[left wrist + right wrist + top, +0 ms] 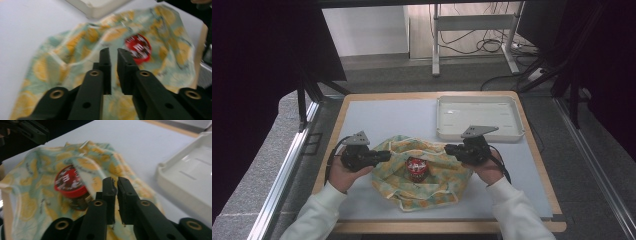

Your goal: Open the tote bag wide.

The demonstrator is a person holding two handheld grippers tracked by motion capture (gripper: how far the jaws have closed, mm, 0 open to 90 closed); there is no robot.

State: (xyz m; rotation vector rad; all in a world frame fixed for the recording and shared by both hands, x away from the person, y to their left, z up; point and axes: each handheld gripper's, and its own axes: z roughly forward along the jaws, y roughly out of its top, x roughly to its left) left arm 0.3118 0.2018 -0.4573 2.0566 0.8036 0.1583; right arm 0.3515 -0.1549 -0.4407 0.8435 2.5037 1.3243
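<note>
**Desk:** What does the overhead frame show?

**Photographer:** A person in white sleeves works at a table (362, 115) with a gripper in each hand. Between them lies a yellow-and-green patterned cloth (437, 187), rumpled on the grey mat. A red-lidded jar (417, 169) stands near the cloth's middle, with fabric bunched around it.

**Desk:** And the grippers?

**Photographer:** The left gripper (384, 156) reaches in over the cloth's left edge; the right gripper (449, 148) meets the right edge. From the left gripper's own camera, the jaws stand almost together with a narrow gap, the cloth (75, 45) beneath them; the blur leaves it unclear whether any fabric is pinched. The jar's red lid (138, 48) sits just beyond the tips.

**Desk:** The right side?

**Photographer:** In the right gripper view the jaws are nearly closed, a thin slit between them, poised over the cloth (105, 157) beside the jar (70, 185). Whether they grip fabric cannot be told.

**Desk:** Anything else?

**Photographer:** A white tray (512, 134) rests at the table's far right, just behind the right gripper.
</note>
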